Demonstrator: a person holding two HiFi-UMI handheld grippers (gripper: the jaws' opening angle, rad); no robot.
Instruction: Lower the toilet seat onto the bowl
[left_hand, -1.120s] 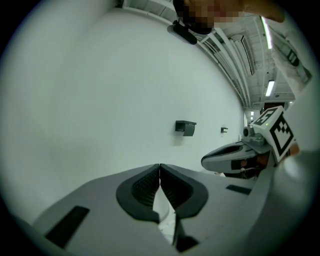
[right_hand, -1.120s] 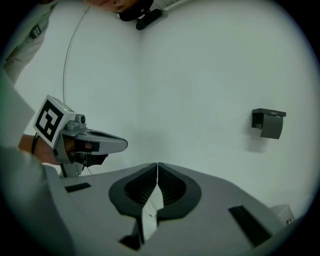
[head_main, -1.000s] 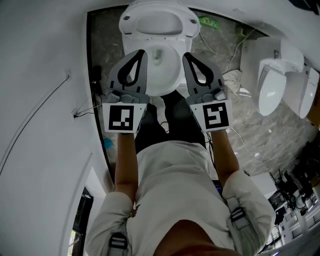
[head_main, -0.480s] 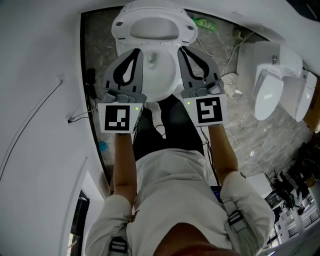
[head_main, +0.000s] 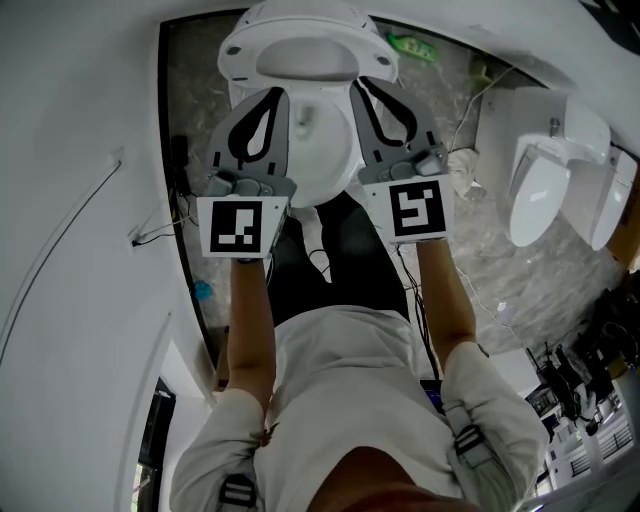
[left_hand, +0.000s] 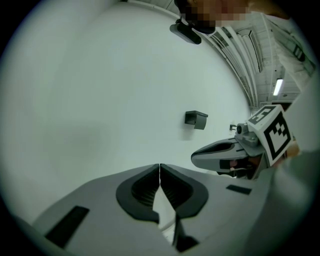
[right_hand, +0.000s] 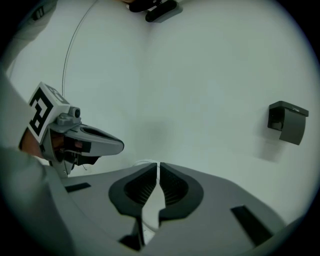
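In the head view a white toilet stands at the top centre. Its seat (head_main: 305, 50) is raised above the bowl (head_main: 320, 150). My left gripper (head_main: 276, 96) and my right gripper (head_main: 358, 88) hang side by side over the bowl, one at each side of it. Both are shut with nothing between the jaws, and neither touches the seat. The left gripper view shows shut jaws (left_hand: 159, 167) against a white wall, with the right gripper (left_hand: 225, 152) beside them. In the right gripper view the jaws (right_hand: 158, 165) are shut too, and the left gripper (right_hand: 90, 142) shows at the left.
A second white fixture (head_main: 545, 180) stands at the right on the grey marbled floor (head_main: 480, 250). Cables (head_main: 470, 110) and a green item (head_main: 420, 43) lie near the toilet. A white wall (head_main: 70, 200) runs along the left. A black holder (right_hand: 287, 121) hangs on the wall ahead.
Both grippers have moved a little forward towards the toilet and slightly closer together. Their jaws stayed shut.
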